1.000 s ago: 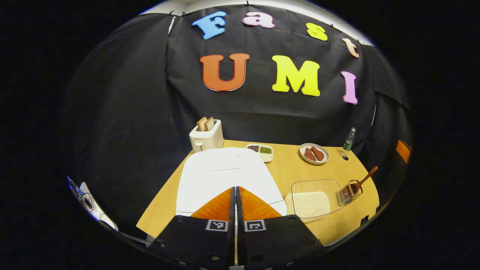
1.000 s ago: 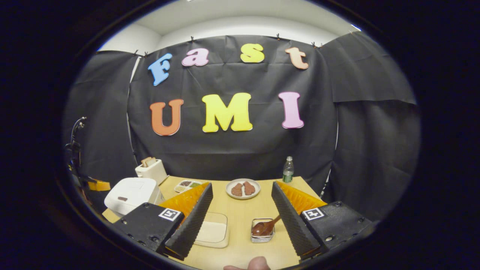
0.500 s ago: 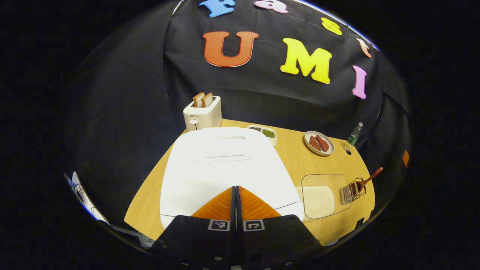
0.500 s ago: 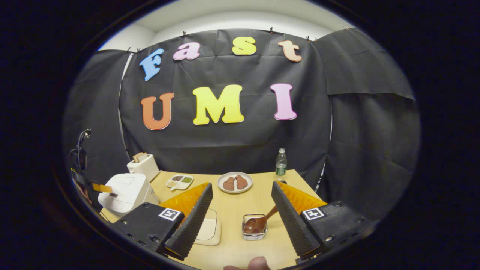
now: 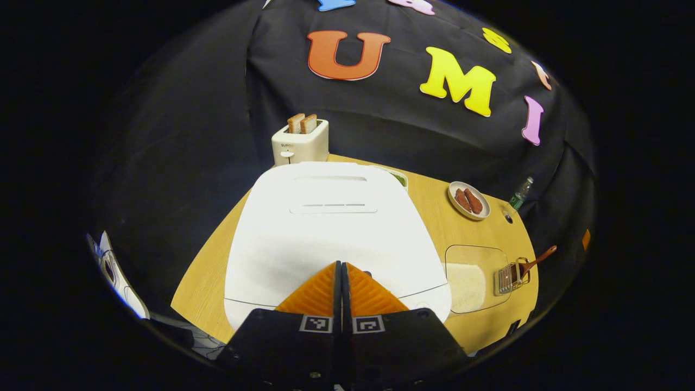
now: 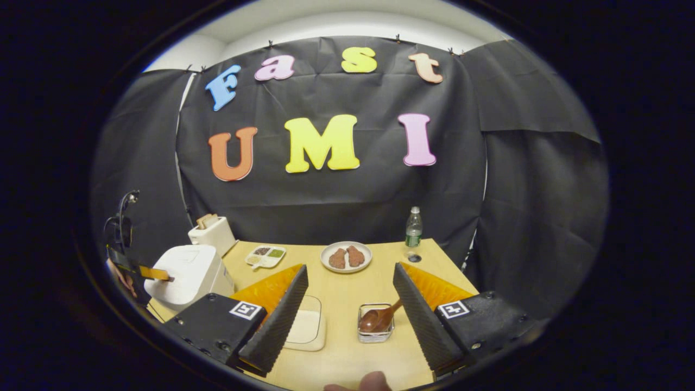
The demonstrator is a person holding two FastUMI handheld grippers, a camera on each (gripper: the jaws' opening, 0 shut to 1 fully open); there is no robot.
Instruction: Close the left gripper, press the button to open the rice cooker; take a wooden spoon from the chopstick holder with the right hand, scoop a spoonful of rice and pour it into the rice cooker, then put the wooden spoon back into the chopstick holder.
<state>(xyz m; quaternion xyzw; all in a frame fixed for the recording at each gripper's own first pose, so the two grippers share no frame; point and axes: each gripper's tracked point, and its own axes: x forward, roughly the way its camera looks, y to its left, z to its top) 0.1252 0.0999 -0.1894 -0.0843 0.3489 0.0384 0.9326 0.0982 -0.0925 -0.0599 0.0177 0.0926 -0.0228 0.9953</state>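
Black cloth is wrapping the booth around our wooden table [image 6: 374, 277]. We're pressing the left gripper [image 5: 341, 265], fingers pinched together, at the rice cooker [image 5: 331, 228] lid's front edge; aim squarely for the button. Right gripper [image 6: 350, 271] is hanging wide open above the wooden spoon [image 6: 380, 319] in the chopstick holder [image 6: 376, 335].

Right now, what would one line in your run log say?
left gripper: shut, at rice cooker | lid: closed | right gripper: open | wooden spoon: in chopstick holder

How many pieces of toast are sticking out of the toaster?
2. Both toast slices stand side by side in the top of the white toaster, at the table's back edge behind the rice cooker.
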